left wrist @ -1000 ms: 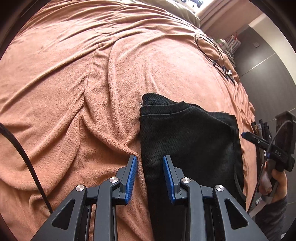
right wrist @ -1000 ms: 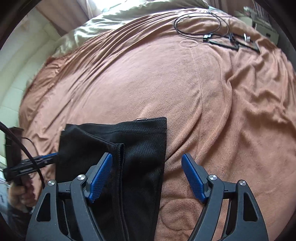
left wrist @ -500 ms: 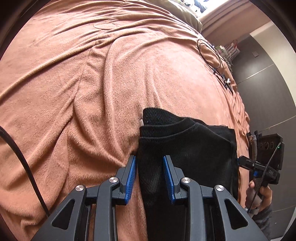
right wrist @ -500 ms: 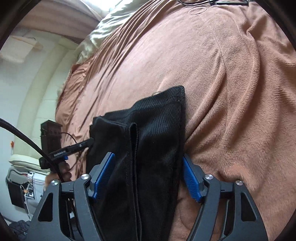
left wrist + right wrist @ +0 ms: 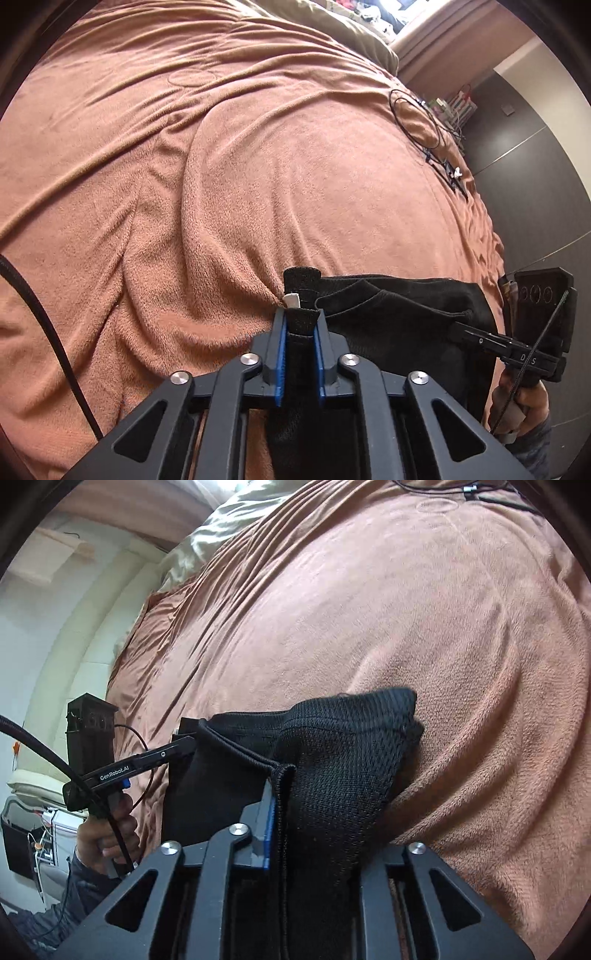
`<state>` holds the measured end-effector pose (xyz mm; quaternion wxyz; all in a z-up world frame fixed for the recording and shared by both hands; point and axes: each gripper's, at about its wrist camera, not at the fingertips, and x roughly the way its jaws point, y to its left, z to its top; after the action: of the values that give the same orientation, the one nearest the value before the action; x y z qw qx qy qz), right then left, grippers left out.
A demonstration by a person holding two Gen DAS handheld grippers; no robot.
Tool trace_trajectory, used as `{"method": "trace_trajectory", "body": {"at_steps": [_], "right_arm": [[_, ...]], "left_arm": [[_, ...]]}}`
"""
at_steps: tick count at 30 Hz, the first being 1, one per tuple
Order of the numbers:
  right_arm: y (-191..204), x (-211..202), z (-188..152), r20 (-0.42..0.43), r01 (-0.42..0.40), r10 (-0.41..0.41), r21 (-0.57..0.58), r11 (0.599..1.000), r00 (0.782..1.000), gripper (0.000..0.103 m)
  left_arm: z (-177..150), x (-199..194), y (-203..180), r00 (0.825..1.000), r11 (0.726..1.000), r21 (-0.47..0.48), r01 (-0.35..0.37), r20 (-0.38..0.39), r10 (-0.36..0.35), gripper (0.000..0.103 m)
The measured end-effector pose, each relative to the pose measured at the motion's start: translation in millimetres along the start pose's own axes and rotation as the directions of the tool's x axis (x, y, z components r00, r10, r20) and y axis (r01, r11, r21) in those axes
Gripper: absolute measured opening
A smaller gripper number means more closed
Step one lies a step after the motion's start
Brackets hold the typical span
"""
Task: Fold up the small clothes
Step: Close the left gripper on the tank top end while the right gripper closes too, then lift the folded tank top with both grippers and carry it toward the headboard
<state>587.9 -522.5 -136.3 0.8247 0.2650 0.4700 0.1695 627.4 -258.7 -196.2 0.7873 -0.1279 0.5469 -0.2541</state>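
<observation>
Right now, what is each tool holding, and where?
Both grip the black garment: left tool on its left edge, right tool on its right edge.

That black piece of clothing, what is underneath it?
The black garment lies on a brown fleece blanket, which shows all around it. Both grippers, left and right, pinch its near edge. Anything directly beneath the cloth is covered.
</observation>
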Motion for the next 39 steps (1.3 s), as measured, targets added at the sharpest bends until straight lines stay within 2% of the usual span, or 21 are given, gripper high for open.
{"method": "trace_trajectory", "body": {"at_steps": [7, 17, 29, 39], "right_arm": [[43.7, -38.4, -17.5, 0.060, 0.039, -0.034, -0.099, 0.994, 0.998, 0.009], [113.2, -101.6, -75.6, 0.185, 0.078, -0.044, -0.181, 0.980, 0.982, 0.009], [197.7, -210.9, -177.9, 0.348, 0.111, -0.006, -0.281, 0.953, 0.937, 0.009], [264.3, -259.8, -259.5, 0.423, 0.125, 0.048, -0.370, 0.920, 0.905, 0.008]], "left_arm": [[-4.8, -46.6, -19.9, 0.997, 0.999, 0.025, 0.032, 0.069, -0.033, 0.010], [-24.3, -135.3, -59.0, 0.982, 0.995, 0.074, 0.065, 0.175, -0.077, 0.010], [-73.8, -265.5, -106.6, 0.934, 0.980, 0.173, 0.094, 0.325, -0.147, 0.010], [-127.6, -369.8, -122.1, 0.879, 0.971, 0.223, 0.087, 0.441, -0.180, 0.010]]}}
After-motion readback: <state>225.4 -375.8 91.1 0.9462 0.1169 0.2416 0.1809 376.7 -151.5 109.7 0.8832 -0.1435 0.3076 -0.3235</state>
